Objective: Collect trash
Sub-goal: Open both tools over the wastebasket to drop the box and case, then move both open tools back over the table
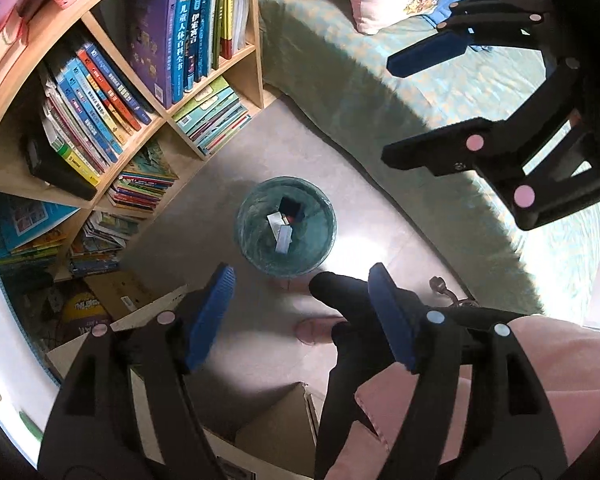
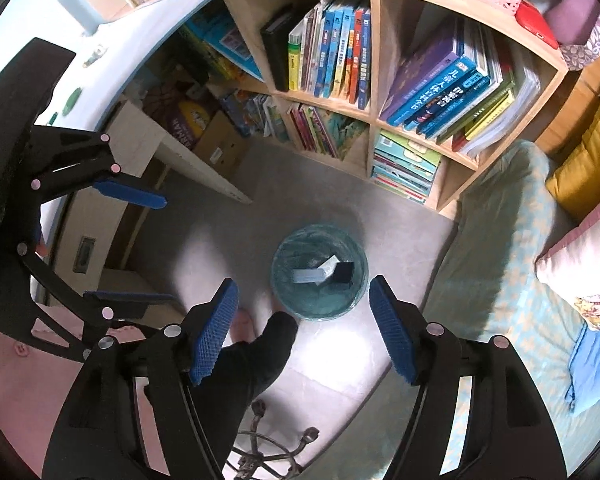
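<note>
Both the left gripper (image 1: 302,316) and the right gripper (image 2: 304,326) were released and empty, above the round green trash bin (image 1: 252,248) at 12 o'clock, with paper scraps (image 1: 282,236) inside

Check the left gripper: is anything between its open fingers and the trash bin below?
Nothing. In the left wrist view, the left gripper hangs open and empty above the trash bin; only bare floor shows between.
</note>
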The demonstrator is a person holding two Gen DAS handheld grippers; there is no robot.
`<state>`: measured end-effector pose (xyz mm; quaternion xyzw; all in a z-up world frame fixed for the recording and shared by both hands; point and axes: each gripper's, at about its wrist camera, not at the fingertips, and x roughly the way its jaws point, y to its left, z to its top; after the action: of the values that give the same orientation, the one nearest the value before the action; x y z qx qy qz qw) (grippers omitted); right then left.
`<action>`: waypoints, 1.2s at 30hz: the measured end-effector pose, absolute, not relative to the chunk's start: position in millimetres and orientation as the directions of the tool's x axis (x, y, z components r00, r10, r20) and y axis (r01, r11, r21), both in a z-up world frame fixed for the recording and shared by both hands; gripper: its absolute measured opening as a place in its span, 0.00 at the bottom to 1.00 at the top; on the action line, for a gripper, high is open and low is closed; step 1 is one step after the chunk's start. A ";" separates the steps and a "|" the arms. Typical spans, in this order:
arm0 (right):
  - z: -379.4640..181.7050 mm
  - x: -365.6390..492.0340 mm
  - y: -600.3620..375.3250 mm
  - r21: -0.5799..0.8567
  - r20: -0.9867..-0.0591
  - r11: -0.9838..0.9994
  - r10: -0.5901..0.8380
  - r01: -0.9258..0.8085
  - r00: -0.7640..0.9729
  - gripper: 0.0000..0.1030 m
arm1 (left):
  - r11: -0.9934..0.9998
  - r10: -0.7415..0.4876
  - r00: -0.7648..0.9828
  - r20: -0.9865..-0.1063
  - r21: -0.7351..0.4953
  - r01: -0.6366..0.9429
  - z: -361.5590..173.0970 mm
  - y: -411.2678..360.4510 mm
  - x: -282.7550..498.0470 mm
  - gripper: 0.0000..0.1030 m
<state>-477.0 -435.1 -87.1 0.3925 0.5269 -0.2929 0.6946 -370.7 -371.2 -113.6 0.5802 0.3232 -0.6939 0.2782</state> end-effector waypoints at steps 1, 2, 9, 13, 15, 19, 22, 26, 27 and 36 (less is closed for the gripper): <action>-87.2 -476.3 -435.0 0.234 -0.963 0.521 0.006 0.821 0.271 0.67 | -0.632 -0.010 -0.174 -0.985 -0.129 0.764 -113.2 -371.5 -369.5 0.66; -87.3 -475.0 -435.0 0.236 -0.962 0.521 0.008 0.820 0.272 0.67 | -0.627 -0.007 -0.176 -0.984 -0.133 0.767 -112.9 -372.2 -368.0 0.67; -86.5 -464.6 -436.8 0.237 -0.962 0.538 0.010 0.809 0.274 0.67 | -0.600 -0.015 -0.187 -0.982 -0.141 0.788 -107.9 -373.0 -358.6 0.67; -82.1 -455.7 -440.1 0.267 -0.951 0.557 0.020 0.786 0.308 0.67 | -0.569 -0.028 -0.184 -0.982 -0.136 0.811 -103.6 -372.2 -348.1 0.70; -75.4 -445.6 -443.9 0.270 -0.945 0.587 0.010 0.763 0.327 0.69 | -0.546 -0.034 -0.185 -0.982 -0.137 0.827 -99.8 -371.7 -340.6 0.70; -64.7 -419.5 -452.5 0.290 -0.928 0.649 0.012 0.703 0.372 0.73 | -0.486 -0.086 -0.188 -0.978 -0.124 0.865 -82.4 -367.7 -318.1 0.78; -58.2 -395.6 -458.1 0.300 -0.917 0.707 0.030 0.641 0.397 0.76 | -0.426 -0.144 -0.169 -0.975 -0.093 0.900 -68.3 -362.4 -295.2 0.82; -49.8 -349.8 -464.9 0.284 -0.910 0.807 0.056 0.518 0.412 0.78 | -0.296 -0.188 -0.130 -0.974 -0.070 0.953 -57.8 -354.1 -254.5 0.82; -47.9 -336.5 -466.9 0.284 -0.906 0.830 0.069 0.481 0.417 0.78 | -0.262 -0.196 -0.120 -0.973 -0.066 0.963 -55.7 -351.1 -244.7 0.83; -28.9 -220.1 -453.4 0.213 -0.891 0.965 0.128 0.152 0.435 0.79 | 0.128 -0.242 0.023 -0.970 -0.009 0.992 -39.1 -301.0 -142.7 0.86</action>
<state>-220.1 -453.4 -28.9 0.1319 0.5316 -0.0071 0.8366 -142.7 -301.0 -39.1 0.4039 0.4642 -0.5226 0.5901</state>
